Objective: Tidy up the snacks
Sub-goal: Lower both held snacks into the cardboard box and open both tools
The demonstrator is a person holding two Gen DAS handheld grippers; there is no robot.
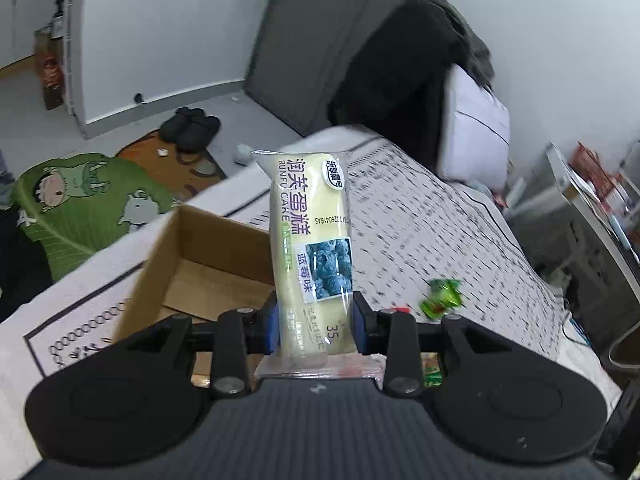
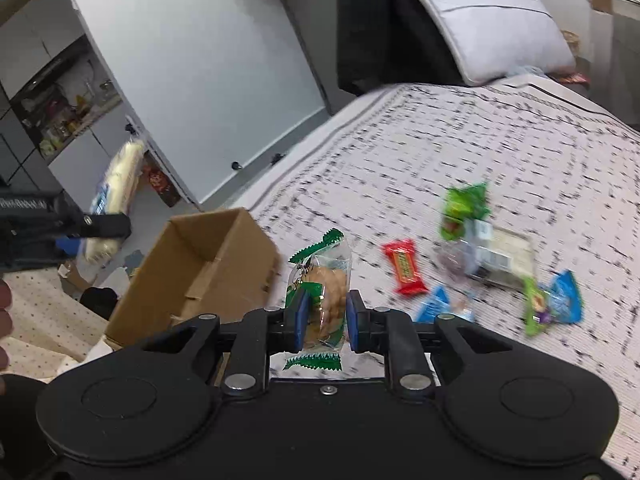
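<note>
My left gripper [image 1: 314,326] is shut on a pale yellow blueberry cake packet [image 1: 310,240], held upright above the bed beside an open cardboard box [image 1: 200,256]. My right gripper [image 2: 324,318] is shut on a clear, green-edged biscuit packet [image 2: 322,280], held above the bed just right of the same box [image 2: 192,272]. The left gripper and its cake packet [image 2: 114,196] show at the left of the right wrist view. Loose snacks lie on the patterned bedspread [image 2: 460,140]: a red bar [image 2: 404,266], a green packet [image 2: 464,208], blue packets [image 2: 564,298].
A grey pillow [image 2: 492,20] and dark clothing [image 2: 380,24] sit at the head of the bed. A green cartoon rug [image 1: 80,204] and black slippers [image 1: 190,128] lie on the floor. A green candy [image 1: 442,298] lies on the bedspread to the right of the cake packet.
</note>
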